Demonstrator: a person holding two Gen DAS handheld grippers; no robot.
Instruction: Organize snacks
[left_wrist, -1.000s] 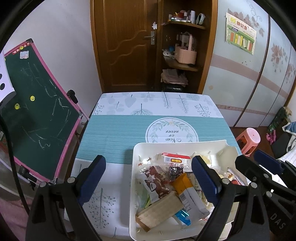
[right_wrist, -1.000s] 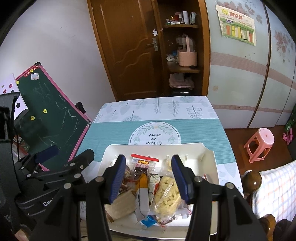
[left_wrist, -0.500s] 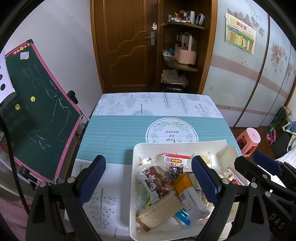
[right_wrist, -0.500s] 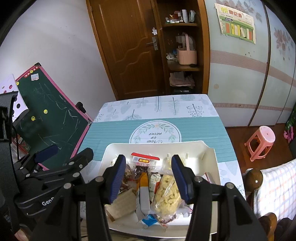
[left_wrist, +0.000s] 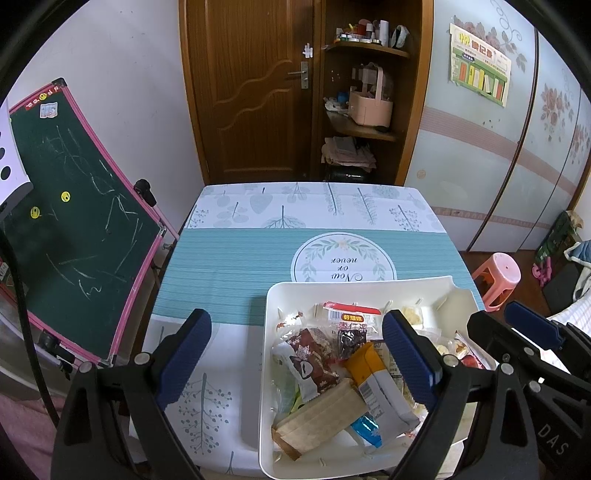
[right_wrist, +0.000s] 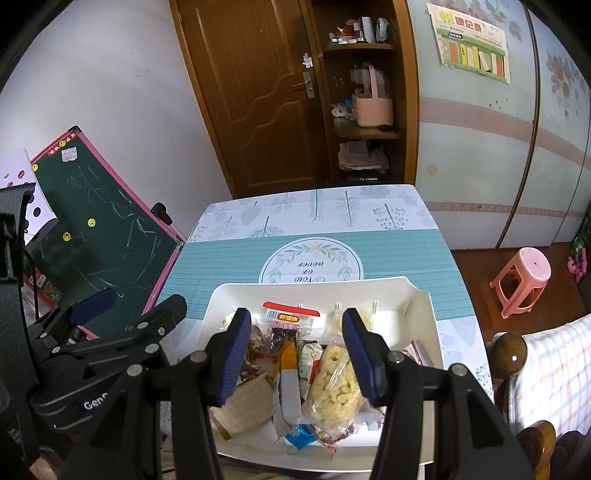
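A white tray (left_wrist: 273, 295) sits at the near right of the table, piled with snack packets. Among them are a brown packet (left_wrist: 314, 354), an orange-and-white packet (left_wrist: 373, 380), a beige wafer pack (left_wrist: 321, 413) and a red-topped clear packet (left_wrist: 351, 314). My left gripper (left_wrist: 295, 350) hovers wide open over the tray's left rim, holding nothing. In the right wrist view, my right gripper (right_wrist: 295, 332) hangs above the tray (right_wrist: 221, 291), open with a narrower gap and nothing between its pads. Below it lie a clear bag of yellow puffs (right_wrist: 334, 384) and the orange-and-white packet (right_wrist: 288, 373).
A leaf-patterned teal and white tablecloth (left_wrist: 229, 258) covers the table. A green chalkboard in a pink frame (left_wrist: 74, 221) leans at the left edge. A pink stool (left_wrist: 496, 273) stands on the floor at right. A wooden chair post (right_wrist: 506, 350) rises near the tray's right side.
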